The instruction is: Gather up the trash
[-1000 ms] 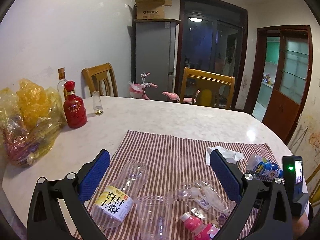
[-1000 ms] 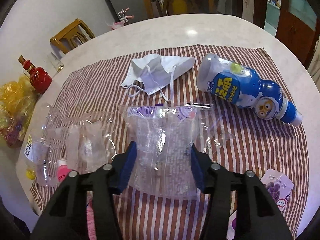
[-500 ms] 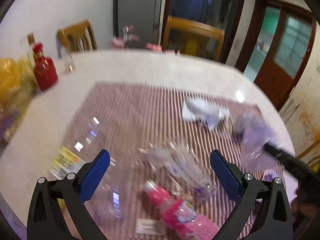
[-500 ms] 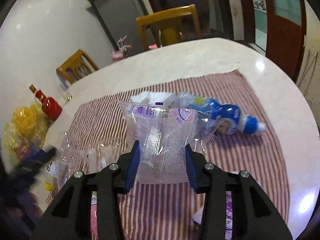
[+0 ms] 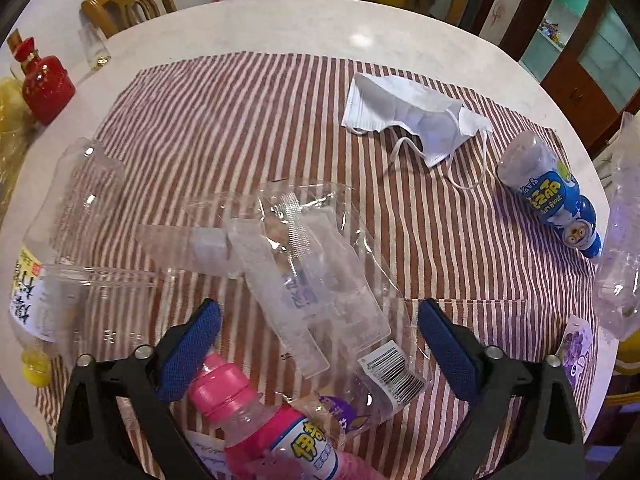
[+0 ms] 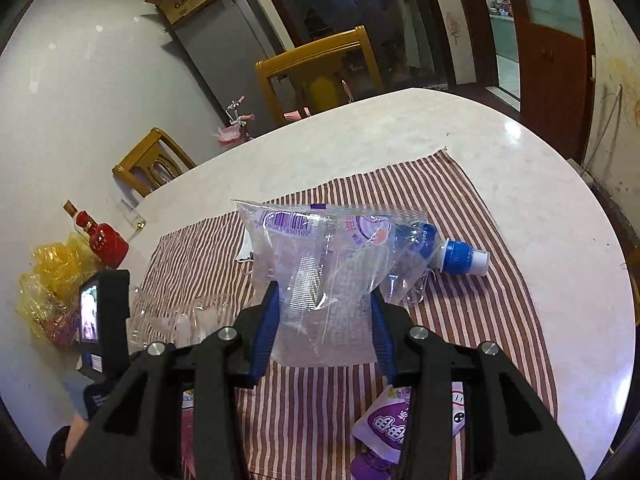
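My right gripper (image 6: 322, 312) is shut on a clear plastic bag (image 6: 324, 264) with purple print and holds it up above the striped cloth (image 6: 496, 288). The bag also shows at the right edge of the left wrist view (image 5: 620, 240). My left gripper (image 5: 318, 328) is open and hovers low over a clear plastic package (image 5: 304, 264) with a barcode. A pink bottle (image 5: 272, 432) lies between its fingers. A white face mask (image 5: 416, 120), a blue bottle (image 5: 556, 196) and a clear bottle with a yellow cap (image 5: 52, 248) lie on the cloth.
A red bottle (image 5: 44, 84), a small glass (image 5: 94, 50) and a yellow plastic bag (image 6: 52, 292) stand at the table's left. A purple wrapper (image 6: 404, 428) lies near the front edge. Wooden chairs (image 6: 320, 76) stand behind the round table.
My right gripper has lifted the clear bag off the cloth. My left gripper has tilted down and moved in low over the clear package and pink bottle.
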Demonstrator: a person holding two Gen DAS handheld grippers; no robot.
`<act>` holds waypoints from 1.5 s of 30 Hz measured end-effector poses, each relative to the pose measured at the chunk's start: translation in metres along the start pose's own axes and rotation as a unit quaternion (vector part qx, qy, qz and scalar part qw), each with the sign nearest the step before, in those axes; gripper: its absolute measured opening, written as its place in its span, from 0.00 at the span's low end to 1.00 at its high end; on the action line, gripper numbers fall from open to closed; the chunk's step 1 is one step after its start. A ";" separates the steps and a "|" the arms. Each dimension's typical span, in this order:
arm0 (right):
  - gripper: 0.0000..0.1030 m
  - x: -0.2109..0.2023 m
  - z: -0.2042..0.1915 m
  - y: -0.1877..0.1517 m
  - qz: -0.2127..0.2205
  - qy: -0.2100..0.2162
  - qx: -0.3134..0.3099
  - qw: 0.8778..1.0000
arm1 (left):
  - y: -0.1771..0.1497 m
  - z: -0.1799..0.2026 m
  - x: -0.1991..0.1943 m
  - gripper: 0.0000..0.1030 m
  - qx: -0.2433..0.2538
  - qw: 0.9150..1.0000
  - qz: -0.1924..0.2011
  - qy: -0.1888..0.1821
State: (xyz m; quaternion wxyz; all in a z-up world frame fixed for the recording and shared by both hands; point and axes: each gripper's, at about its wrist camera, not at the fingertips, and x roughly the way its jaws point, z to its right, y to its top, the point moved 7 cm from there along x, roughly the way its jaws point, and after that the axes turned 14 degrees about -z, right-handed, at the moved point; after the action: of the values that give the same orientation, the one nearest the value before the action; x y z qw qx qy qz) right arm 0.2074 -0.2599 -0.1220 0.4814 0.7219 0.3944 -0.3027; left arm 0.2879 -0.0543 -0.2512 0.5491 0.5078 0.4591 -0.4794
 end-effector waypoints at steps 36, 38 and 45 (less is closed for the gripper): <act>0.41 -0.020 -0.009 -0.002 0.027 0.011 -0.010 1.000 | -0.022 0.019 -0.046 0.29 0.107 0.989 0.065 -0.073; 0.42 -0.021 -0.008 -0.001 0.027 0.011 -0.009 1.000 | -0.025 0.024 -0.039 0.46 0.120 0.988 0.041 -0.087; 0.42 -0.020 -0.009 -0.002 0.026 0.014 -0.008 1.000 | -0.030 0.035 -0.017 0.59 0.122 0.985 -0.006 -0.121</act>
State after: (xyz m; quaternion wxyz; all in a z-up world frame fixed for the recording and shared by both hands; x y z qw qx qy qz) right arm 0.1957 -0.2571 -0.1033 0.4889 0.7324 0.3846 -0.2770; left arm 0.2564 -0.0892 -0.2360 0.5313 0.5065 0.3308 -0.5931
